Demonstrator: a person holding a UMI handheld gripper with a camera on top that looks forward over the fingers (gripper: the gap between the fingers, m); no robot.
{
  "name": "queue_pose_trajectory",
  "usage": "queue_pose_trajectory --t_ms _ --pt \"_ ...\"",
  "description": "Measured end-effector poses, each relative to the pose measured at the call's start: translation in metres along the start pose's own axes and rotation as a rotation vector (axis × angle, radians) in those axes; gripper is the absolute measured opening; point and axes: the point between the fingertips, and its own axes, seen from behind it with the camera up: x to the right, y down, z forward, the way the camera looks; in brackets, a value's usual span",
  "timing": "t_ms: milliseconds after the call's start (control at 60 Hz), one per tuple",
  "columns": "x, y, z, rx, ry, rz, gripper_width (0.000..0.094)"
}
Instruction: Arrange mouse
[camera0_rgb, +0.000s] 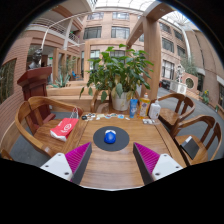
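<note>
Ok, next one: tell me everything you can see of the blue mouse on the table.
The mouse is small, rounded, glossy blue, plastic by its look. It lies flat at the middle of a dark round mouse pad on the wooden table, touching only that pad. It sits just ahead of the gripper, whose open fingers with pink pads flank it without contact. No cable, buttons or wheel can be made out.

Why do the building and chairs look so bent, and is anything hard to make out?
In the gripper view, a wide-angle lens bows the brick building and the chairs around the round table. Daylight is soft and even, with no strong glare. The blue mouse on its dark mat reads clearly beyond the open gripper; the small items near the plant are too tiny to identify.
</note>
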Motion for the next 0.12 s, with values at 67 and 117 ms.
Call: queue_pose_trajectory --t_ms 67,117 --pt "0.0000 0.0022 -0.0023 -0.004 -0.001 0.004 0.0857" --pt "-0.0002 0.0029 -0.0022 -0.003 -0.001 0.008 0.0856"
